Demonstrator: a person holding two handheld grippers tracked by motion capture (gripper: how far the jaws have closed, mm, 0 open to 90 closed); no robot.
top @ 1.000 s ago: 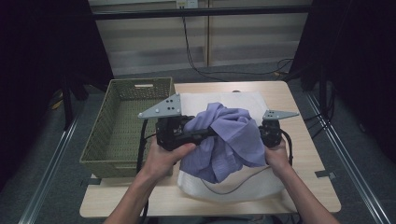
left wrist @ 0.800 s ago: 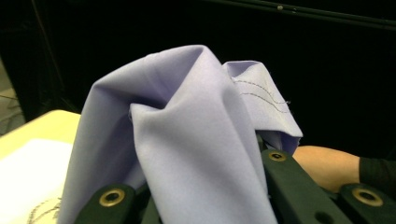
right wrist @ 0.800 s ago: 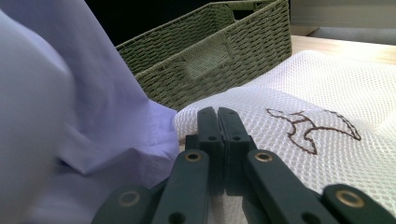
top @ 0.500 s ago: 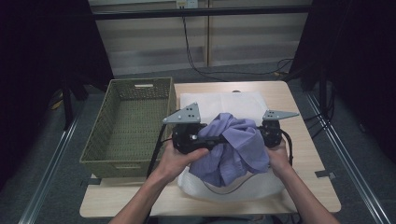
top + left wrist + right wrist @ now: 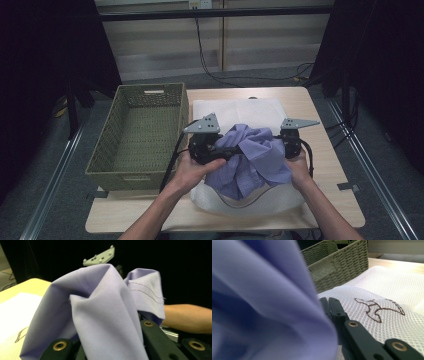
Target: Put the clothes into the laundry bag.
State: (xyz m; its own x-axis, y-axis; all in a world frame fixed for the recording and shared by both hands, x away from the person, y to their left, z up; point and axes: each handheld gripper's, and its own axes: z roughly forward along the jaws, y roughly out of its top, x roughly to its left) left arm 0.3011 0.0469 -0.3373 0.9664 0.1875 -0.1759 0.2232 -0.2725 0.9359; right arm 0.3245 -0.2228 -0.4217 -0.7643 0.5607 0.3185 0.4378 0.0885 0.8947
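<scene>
Two hand-held grippers [image 5: 240, 148] gripping lilac cloth [image 5: 255, 157]

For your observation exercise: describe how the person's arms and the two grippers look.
Both forearms are bare, with no sleeves in view. The left gripper and right gripper are black, each topped by a grey three-cornered plate and trailing a black cable. Their jaws carry brass-coloured rivets.

A woven green basket [image 5: 137, 132] sits at the left of the wooden table [image 5: 327, 165], its near and left sides overhanging the table edge, with a handle slot in its far wall. Beyond the table, black cables [image 5: 220, 65] trail down a pale wall panel to the grey floor [image 5: 45, 200]. Metal rails [image 5: 367, 165] run along both sides.
</scene>
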